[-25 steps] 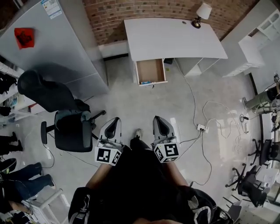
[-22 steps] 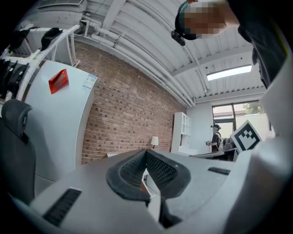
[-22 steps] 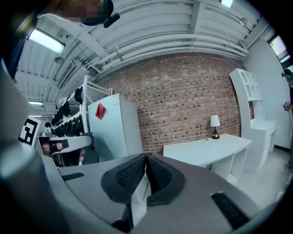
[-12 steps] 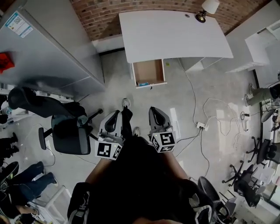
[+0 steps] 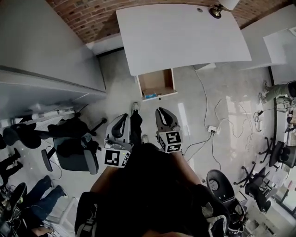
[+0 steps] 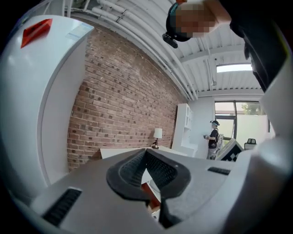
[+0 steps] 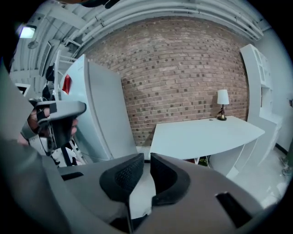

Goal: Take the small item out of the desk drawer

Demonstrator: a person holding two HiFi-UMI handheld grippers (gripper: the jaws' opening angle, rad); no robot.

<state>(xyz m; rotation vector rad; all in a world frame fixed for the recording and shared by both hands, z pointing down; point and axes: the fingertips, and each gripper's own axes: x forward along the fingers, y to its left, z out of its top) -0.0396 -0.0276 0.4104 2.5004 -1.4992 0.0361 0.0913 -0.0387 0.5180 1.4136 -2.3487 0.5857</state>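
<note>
One white desk [image 5: 185, 37] fills the top centre of the head view, backed by a brick wall [image 5: 88, 18], with one lamp [image 5: 216, 10] at its upper right corner, partly cut off by the frame edge. One drawer [image 5: 157, 82] stands pulled out below the desk's near edge, its wood-coloured floor showing. The small item [image 5: 150, 96] lies inside at the drawer's front left, a blue speck too small to make out in shape or kind.

There are two grippers, both low in the centre of the frame, short of the drawer and apart from it. The left gripper [image 5: 121, 121] has its jaws together at the tips and holds nothing. The right gripper [image 5: 162, 112] has its jaws drawn in to a thin slit, also with nothing between them. Each carries one marker cube.

One grey cabinet [image 5: 41, 55] takes the upper left. One black office chair [image 5: 69, 152] sits left of the grippers and another [image 5: 217, 183] at lower right. More at the right edge are cut off and too small to count. White cables [image 5: 217, 115] trail across the floor at right. The wearer's dark clothing hides the floor at bottom centre. Legs of other people show at the lower left corner, cut off.
</note>
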